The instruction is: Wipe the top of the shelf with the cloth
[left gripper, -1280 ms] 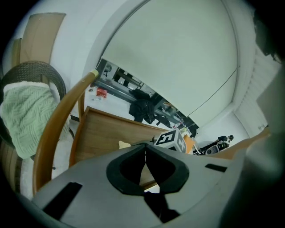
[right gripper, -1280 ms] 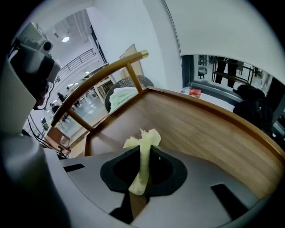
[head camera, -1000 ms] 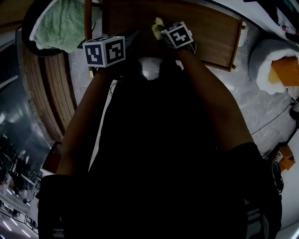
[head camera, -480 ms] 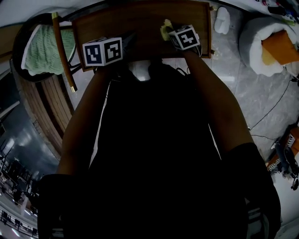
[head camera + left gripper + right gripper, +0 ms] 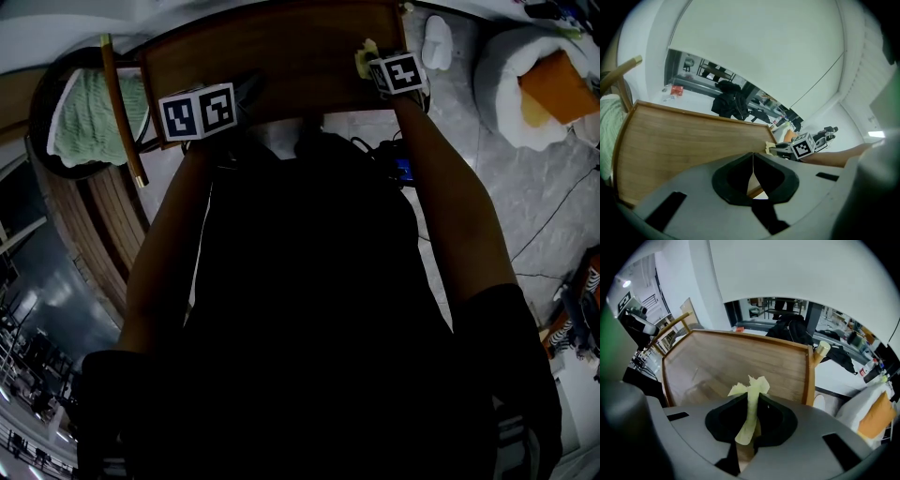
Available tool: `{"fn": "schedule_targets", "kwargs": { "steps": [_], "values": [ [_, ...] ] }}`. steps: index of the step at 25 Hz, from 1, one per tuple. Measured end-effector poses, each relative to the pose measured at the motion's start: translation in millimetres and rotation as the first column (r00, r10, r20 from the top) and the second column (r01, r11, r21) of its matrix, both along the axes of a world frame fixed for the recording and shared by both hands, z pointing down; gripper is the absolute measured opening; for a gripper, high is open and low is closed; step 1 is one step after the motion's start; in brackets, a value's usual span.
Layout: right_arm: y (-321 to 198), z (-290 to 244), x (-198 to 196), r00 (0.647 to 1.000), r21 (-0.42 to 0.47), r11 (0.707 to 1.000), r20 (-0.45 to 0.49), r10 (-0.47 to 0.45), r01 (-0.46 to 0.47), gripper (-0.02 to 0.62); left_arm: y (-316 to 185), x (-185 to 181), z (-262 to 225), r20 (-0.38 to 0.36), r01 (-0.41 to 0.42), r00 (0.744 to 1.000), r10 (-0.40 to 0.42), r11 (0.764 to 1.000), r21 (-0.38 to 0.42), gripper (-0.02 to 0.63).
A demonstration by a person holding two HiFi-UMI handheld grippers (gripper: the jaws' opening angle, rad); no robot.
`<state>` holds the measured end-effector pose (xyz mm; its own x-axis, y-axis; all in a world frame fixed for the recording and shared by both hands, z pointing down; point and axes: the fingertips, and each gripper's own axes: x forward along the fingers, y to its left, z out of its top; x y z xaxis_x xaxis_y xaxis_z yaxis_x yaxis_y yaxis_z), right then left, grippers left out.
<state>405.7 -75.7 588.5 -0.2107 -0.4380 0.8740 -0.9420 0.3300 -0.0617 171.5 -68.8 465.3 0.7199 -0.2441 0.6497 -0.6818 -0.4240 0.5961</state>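
**Cloth pinched at the shelf's right end**

The right gripper (image 5: 750, 420) is clamped tight on the pale yellow cloth (image 5: 752, 389). The cloth's loose end pokes out past the jaws, over the wooden shelf top (image 5: 740, 359). The left gripper (image 5: 753, 169) — jaws pressed together, holding nothing — hangs at the shelf's near edge.

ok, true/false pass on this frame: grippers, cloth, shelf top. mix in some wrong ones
1. The right gripper is shut on the cloth. True.
2. The left gripper holds a second cloth. False: its jaws are together with nothing between them.
3. The cloth is blue. False: it is pale yellow.
4. The shelf top is bare wood. True.
5. Both grippers are over the shelf top's left end. False: the right one is near its right end.
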Motion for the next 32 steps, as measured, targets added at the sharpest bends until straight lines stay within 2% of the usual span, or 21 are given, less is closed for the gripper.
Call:
{"fn": "schedule_targets", "kwargs": {
  "steps": [7,12,16,19,21,23,25,28,32],
  "values": [
    [-3.1,-3.5,26.8,0.994,-0.03,0.999,-0.108,0.031,-0.034,0.052,-5.5,-14.5,-8.1,0.004,0.028,1.0,-0.028,0.999,0.024,0.015],
    [-1.3,-7.6,55.0,0.979,-0.02,0.996,-0.186,0.081,-0.086,0.052,-11.1,-24.0,-14.3,-0.014,0.088,0.996,-0.088,0.996,0.029,0.015],
    [0.3,-5.4,65.0,0.956,-0.015,0.99,-0.262,0.13,-0.139,0.052,-18.1,-49.1,-23.5,-0.02,0.138,0.99,-0.137,0.989,0.047,0.015],
    [-3.1,-7.1,57.8,0.958,-0.014,0.982,-0.222,0.181,-0.188,0.052,-22.3,-84.9,-30.5,-0.043,0.192,0.981,-0.189,0.98,0.055,0.015],
    [-13.6,-17.5,44.8,0.967,0.047,0.98,-0.165,0.196,-0.191,0.052,-21.8,-111.3,-34.3,-0.061,0.216,0.975,-0.213,0.975,0.051,0.015],
    [-34.8,-43.0,13.1,0.982,0.156,0.98,-0.123,0.146,-0.126,0.052,-21.8,-137.3,-39.4,-0.07,0.226,0.973,-0.222,0.972,0.057,0.015],
    [-51.9,-67.9,-38.6,0.995,0.222,0.973,-0.062,0.081,-0.065,0.052,-23.5,-161.8,-44.2,-0.069,0.224,0.973,-0.219,0.972,0.071,0.015],
    [-59.2,-85.2,-138.0,0.997,0.235,0.972,0.074,-0.013,-0.005,0.052,-21.5,-194.7,-47.0,-0.078,0.225,0.972,-0.22,0.972,0.062,0.015],
    [-52.5,-84.9,-277.9,0.96,0.228,0.968,0.232,-0.16,0.106,0.052,-18.5,-236.3,-54.9,-0.12,0.242,0.965,-0.235,0.969,0.048,0.015]
  ]
}}
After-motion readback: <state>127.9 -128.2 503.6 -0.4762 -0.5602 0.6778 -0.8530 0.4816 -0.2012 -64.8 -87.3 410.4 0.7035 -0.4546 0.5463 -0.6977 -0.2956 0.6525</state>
